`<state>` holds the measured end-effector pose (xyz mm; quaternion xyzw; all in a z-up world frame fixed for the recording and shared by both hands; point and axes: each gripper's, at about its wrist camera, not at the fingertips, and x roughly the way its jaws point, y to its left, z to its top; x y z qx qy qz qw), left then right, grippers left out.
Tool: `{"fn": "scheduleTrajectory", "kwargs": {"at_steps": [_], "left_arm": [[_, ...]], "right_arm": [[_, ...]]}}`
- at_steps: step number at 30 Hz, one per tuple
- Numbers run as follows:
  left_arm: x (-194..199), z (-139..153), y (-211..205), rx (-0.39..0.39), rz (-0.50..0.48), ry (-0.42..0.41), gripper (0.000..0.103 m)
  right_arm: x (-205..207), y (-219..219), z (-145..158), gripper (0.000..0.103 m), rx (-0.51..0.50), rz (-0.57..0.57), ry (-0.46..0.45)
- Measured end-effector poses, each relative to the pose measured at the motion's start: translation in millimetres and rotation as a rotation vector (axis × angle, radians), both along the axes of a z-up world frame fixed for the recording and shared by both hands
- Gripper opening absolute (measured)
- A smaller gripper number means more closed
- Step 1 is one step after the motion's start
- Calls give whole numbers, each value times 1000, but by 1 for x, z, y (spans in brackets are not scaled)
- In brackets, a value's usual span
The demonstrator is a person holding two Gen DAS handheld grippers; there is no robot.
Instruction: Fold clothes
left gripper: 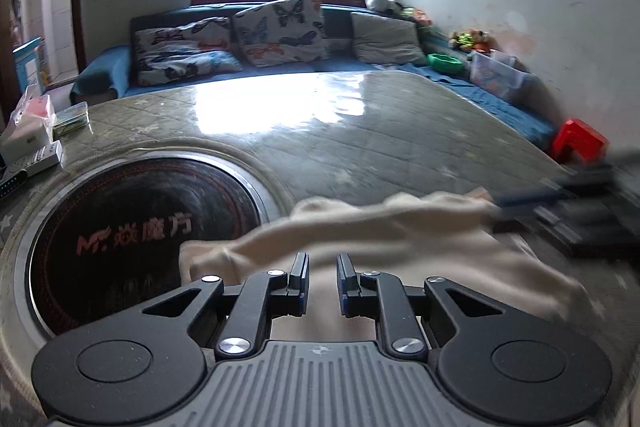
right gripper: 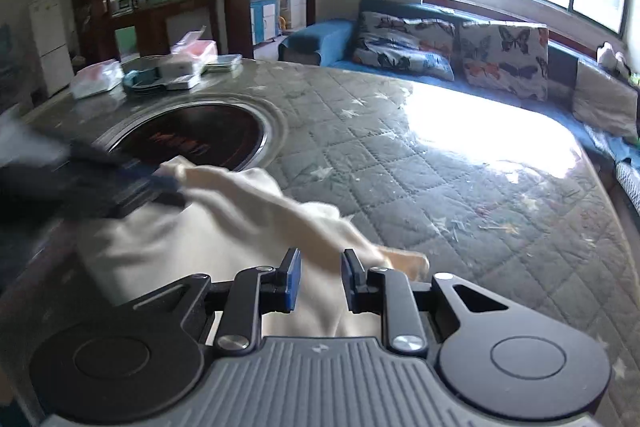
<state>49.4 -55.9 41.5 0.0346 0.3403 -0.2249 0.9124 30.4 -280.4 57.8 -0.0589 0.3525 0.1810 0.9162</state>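
Observation:
A cream garment (left gripper: pixel 384 231) lies bunched on the quilted table, partly over the round black cooktop (left gripper: pixel 132 227). My left gripper (left gripper: pixel 323 267) is open just above its near part, nothing between the fingers. In the left wrist view my right gripper (left gripper: pixel 504 205) shows blurred at the right, at the garment's far end. In the right wrist view the garment (right gripper: pixel 248 223) runs from my open right gripper (right gripper: pixel 322 263) to the blurred left gripper (right gripper: pixel 160 183) at the left. Cloth lies under the right fingers, not pinched.
The table (left gripper: pixel 360 131) has a glossy cover with bright window glare. Boxes and packets (left gripper: pixel 36 135) sit at its far left edge; they also show in the right wrist view (right gripper: pixel 176 67). A blue sofa with butterfly cushions (left gripper: pixel 276 27) stands behind. A red stool (left gripper: pixel 580 141) is at the right.

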Motion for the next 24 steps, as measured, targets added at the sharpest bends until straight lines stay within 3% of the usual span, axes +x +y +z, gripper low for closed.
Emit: {"fn": "scheduleTrajectory", "kwargs": {"at_steps": [1,6,10,18,24], "left_arm": [[-6,-1,2,3,-4,1,17],[-23,-11,19,13,19,18,17],[-34,-4,33,-26,43,2,17],[-42,-11,52,-42,115,20,17],[-45,-11,57,-50,123,18,18]], "right_arm": [[8,1,-5,21,5,-14,6],[34,-2,-32,21,15,-75,70],[23,4,-24,22,-10,-60,26],[-14,54,0,22,9,167,-30],[-26,88,-18,22,-28,265,9]]}}
